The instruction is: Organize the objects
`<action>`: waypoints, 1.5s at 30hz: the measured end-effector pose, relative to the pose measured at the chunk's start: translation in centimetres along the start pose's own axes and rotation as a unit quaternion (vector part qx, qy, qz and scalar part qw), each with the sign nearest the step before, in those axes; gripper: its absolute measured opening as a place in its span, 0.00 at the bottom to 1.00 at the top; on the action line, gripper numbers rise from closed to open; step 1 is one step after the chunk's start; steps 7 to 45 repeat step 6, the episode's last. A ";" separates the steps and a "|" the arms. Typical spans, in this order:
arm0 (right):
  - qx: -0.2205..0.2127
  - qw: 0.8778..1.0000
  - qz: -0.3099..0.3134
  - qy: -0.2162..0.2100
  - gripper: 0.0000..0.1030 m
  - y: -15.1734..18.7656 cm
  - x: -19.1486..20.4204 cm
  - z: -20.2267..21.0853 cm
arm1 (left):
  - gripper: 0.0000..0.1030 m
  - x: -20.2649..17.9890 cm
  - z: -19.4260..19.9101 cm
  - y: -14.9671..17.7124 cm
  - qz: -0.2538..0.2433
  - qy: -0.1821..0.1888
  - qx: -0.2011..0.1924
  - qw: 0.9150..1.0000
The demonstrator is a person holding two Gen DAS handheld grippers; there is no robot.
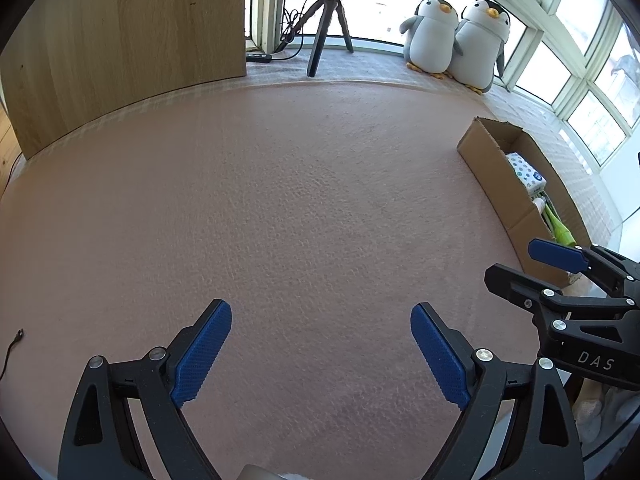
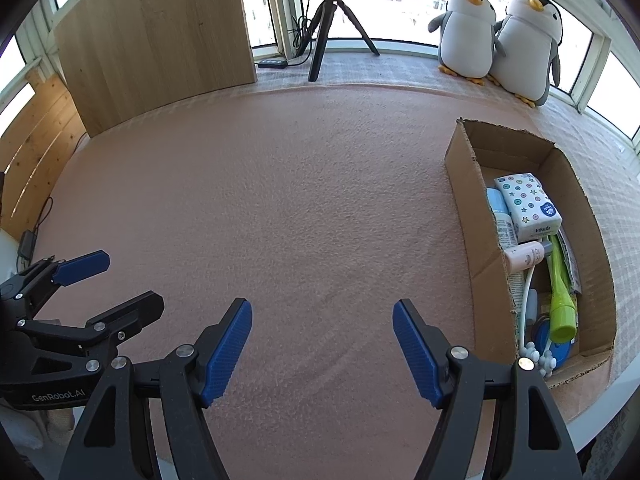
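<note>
Pink felt covers the table [image 2: 280, 200], and most of it is bare, so there is lots of room in the middle. The left gripper [image 1: 320, 356] hangs over the near part of the felt with its blue pads [image 1: 202, 354] spread wide and nothing between them. The right gripper [image 2: 322, 354] is just beside it, also spread wide and holding nothing. From each wrist view you can see the other tool at the side: the right one shows up at the right edge of the left view [image 1: 560, 276], and the left one shows up at the left edge of the right view [image 2: 80, 276].

A cardboard box [image 2: 466, 200] sits on the right side of the table, close to the right edge. Its top is open. Inside it lie a tissue pack [image 2: 528, 204] with coloured dots, a pale blue bottle [image 2: 498, 206], a small pink bottle [image 2: 526, 256], a green tube [image 2: 560, 300] and a blue round thing [image 2: 554, 346] at the near end. They are packed close and touch each other.

Along the far edge of the felt, a wooden board [image 2: 156, 40] stands at the left. A black tripod [image 2: 326, 32] stands in the middle by the window. Two plush penguins [image 2: 496, 36] sit side by side at the right, touching. A black cable [image 2: 30, 236] lies off the left edge of the table.
</note>
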State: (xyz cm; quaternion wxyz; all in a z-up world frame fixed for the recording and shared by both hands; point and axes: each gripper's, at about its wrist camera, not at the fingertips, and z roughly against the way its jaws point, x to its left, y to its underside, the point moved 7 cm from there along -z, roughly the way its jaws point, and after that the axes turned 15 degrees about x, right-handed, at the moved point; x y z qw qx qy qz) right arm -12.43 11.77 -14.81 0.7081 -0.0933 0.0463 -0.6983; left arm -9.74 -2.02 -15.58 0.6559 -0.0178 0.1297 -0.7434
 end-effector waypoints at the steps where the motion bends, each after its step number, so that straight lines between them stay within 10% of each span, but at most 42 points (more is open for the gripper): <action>1: 0.002 1.000 0.000 0.000 0.68 0.0 0.0 -0.2 | 0.91 0.1 -0.2 0.0 0.001 0.002 0.002 1.000; 45: 0.011 1.000 -0.001 0.000 0.68 -0.3 0.2 -1.3 | 0.91 1.2 -1.3 -0.2 0.005 -0.002 0.009 1.000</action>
